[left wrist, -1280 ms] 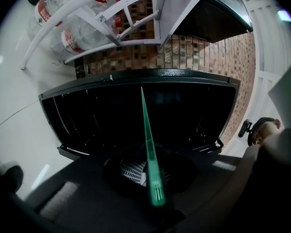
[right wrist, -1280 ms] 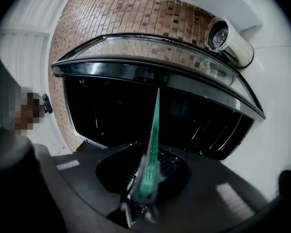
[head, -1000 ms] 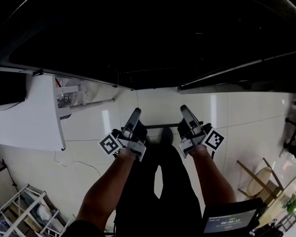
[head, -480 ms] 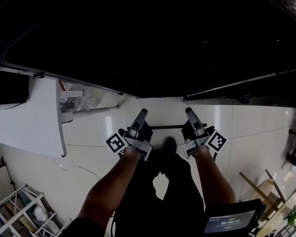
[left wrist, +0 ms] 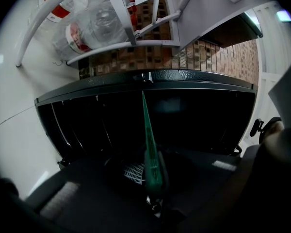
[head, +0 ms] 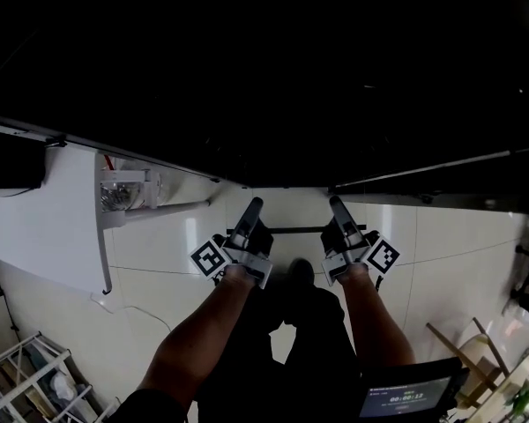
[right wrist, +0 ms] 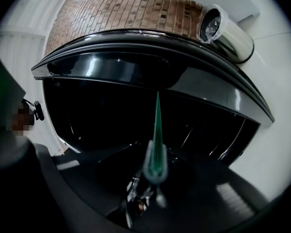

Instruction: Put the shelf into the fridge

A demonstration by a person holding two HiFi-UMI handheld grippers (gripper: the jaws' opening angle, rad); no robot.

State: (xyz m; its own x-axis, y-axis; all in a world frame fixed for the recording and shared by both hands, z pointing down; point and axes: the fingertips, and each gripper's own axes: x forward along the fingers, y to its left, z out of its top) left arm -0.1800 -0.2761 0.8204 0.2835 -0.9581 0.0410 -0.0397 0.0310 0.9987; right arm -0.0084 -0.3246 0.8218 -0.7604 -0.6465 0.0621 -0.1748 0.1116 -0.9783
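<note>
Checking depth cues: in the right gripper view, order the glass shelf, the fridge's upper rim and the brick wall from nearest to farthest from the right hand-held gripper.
1. glass shelf: clamped between its jaws, centre.
2. fridge's upper rim: ahead, arching across.
3. brick wall: beyond it, top.

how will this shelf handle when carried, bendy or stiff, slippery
The shelf shows a thin green edge, so it is probably glass: stiff, not floppy, but fragile if knocked. Glass that smooth is likely slippery, and heavy for its thinness.
</note>
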